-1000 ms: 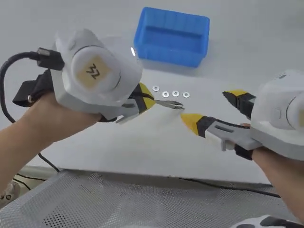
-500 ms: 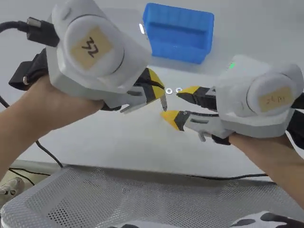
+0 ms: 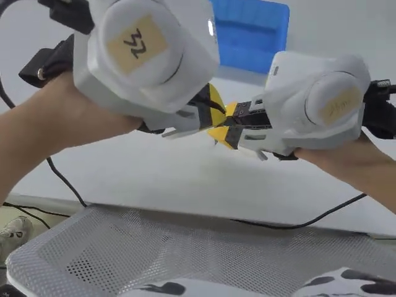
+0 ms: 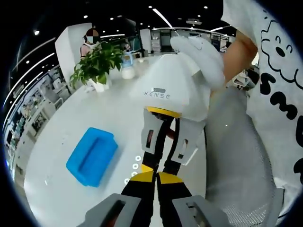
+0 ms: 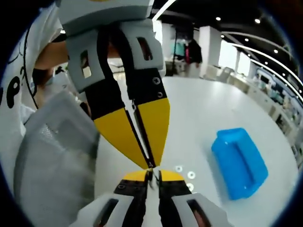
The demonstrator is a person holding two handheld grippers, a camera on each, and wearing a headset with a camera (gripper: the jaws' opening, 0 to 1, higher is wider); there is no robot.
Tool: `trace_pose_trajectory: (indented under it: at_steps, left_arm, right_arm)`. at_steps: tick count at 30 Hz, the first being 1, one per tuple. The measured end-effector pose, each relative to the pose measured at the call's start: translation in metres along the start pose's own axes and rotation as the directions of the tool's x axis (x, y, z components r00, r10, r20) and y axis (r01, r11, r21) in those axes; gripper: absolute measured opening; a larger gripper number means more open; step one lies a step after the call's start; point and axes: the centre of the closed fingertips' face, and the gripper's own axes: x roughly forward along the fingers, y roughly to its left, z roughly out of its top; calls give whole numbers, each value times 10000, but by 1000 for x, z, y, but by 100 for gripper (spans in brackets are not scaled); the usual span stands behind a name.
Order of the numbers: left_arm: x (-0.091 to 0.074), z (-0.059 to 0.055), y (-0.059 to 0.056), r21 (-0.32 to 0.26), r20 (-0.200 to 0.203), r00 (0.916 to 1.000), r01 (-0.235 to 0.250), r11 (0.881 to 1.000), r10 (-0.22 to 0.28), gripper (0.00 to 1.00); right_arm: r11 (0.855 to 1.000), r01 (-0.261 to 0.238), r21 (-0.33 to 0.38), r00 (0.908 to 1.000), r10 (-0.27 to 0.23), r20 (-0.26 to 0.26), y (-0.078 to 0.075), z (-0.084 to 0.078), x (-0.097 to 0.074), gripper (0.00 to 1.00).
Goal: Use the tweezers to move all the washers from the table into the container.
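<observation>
- Head view: the left claw (image 3: 216, 111) and right claw (image 3: 232, 124) meet tip to tip at mid-frame above the white table (image 3: 154, 167). Their bulky housings hide how the jaws stand. The blue container (image 3: 250, 31) sits at the top edge, right of centre. A grey mesh seat (image 3: 185, 247) spans the bottom, and a black cable (image 3: 62, 179) trails at lower left.
- Left gripper view: this claw's own yellow tips rise at bottom centre, pressed together but for a slit. The right claw faces it from just above. Four washers (image 4: 134, 168) lie in a short row on the table, left of the tips. The container is to their left, near but apart. A potted plant (image 4: 97, 64) stands at upper left.
- Right gripper view: the left claw hangs from the top, clamped on the tweezers (image 5: 150, 165), whose thin point pokes out at its tip. The right claw's own tips, at bottom centre, are drawn in on that point and seem to be pinching it. The washers lie right of centre, low in the frame, with the container further right.
- Handling, as I judge it: the washers are light, stiff, flat and slick, and will likely skate on this smooth table. Catch one by the rim, or put one tine through the hole. The tweezers are thin, springy steel, best held mid-shank.
- Room: a bright open hall with ceiling lights and pillars.
</observation>
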Motion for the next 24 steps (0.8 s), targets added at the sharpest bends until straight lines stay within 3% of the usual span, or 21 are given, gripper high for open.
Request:
trace_pose_trajectory:
  at_steps: [4, 7, 9, 10, 12, 13, 14, 15, 16, 17, 18, 20, 21, 22, 23, 24]
  left_arm:
    - [1, 1, 1, 147, 0, 10000, -94, 9998, 94, 0]
    - [1, 5, 6, -471, 525, 9959, -716, 9963, 740, 0]
    - [-3, 6, 10, -1026, 975, 9873, -1154, 9880, 1254, 2]
    - [-7, 8, 14, -1530, 1395, 9752, -1501, 9768, 1717, 7]
    - [-13, 5, 17, -2422, 1668, 9622, -1717, 9549, 2154, 23]
    - [-17, 2, 20, -2802, 1767, 9511, -1982, 9392, 2534, 29]
    - [-24, -2, 27, -3327, 1916, 9253, -2525, 9086, 3273, 38]
    - [-29, -8, 31, -3764, 1788, 9124, -2823, 8824, 3682, 44]
    - [-34, -18, 30, -4156, 1575, 9037, -3051, 8569, 3981, 47]
    - [-39, -24, 30, -4373, 1496, 8954, -3204, 8403, 4193, 47]
    - [-44, -32, 29, -4763, 1410, 8812, -3392, 8112, 4513, 47]
    - [-49, -45, 26, -5286, 1194, 8700, -3521, 7724, 4783, 53]
    - [-53, -56, 25, -5634, 836, 8588, -3776, 7349, 5054, 57]
    - [-56, -61, 25, -5789, 700, 8473, -3954, 7131, 5265, 60]
    - [-60, -69, 23, -6033, 474, 8350, -4134, 6820, 5481, 64]
    - [-63, -74, 22, -6172, 293, 8247, -4296, 6592, 5649, 66]
  right_arm:
    - [9998, -37, -201, 10000, 37, -28, -1, 0, 0, 4]
    - [9997, 89, -228, 10000, -89, -13, -3, -1, -1, 3]
    - [9999, 155, -52, 9999, -155, 33, -4, -1, -1, 3]
    - [9998, 139, 105, 9999, -139, 63, -4, -1, -2, 3]
    - [9990, 237, 374, 9996, -242, 135, -6, -1, -2, 3]
    - [9983, 252, 526, 9995, -261, 174, -7, -1, -3, 3]
    - [9965, 300, 779, 9991, -322, 279, -9, -1, -4, 3]
    - [9944, 362, 991, 9984, -402, 387, -11, 1, -5, 3]
    - [9894, 480, 1373, 9967, -565, 588, -15, 4, -6, 3]
    - [9856, 508, 1615, 9952, -635, 745, -18, 6, -8, 3]
    - [9764, 501, 2102, 9924, -724, 997, -23, 10, -10, 3]
    - [9619, 353, 2712, 9876, -751, 1377, -29, 16, -11, 3]
    - [9503, 237, 3105, 9832, -783, 1648, -35, 20, -12, 3]
    - [9433, 258, 3310, 9807, -881, 1746, -39, 22, -12, 3]
    - [9422, 317, 3336, 9785, -973, 1819, -45, 24, -12, 3]
    - [9434, 349, 3298, 9787, -991, 1799, -49, 24, -12, 3]
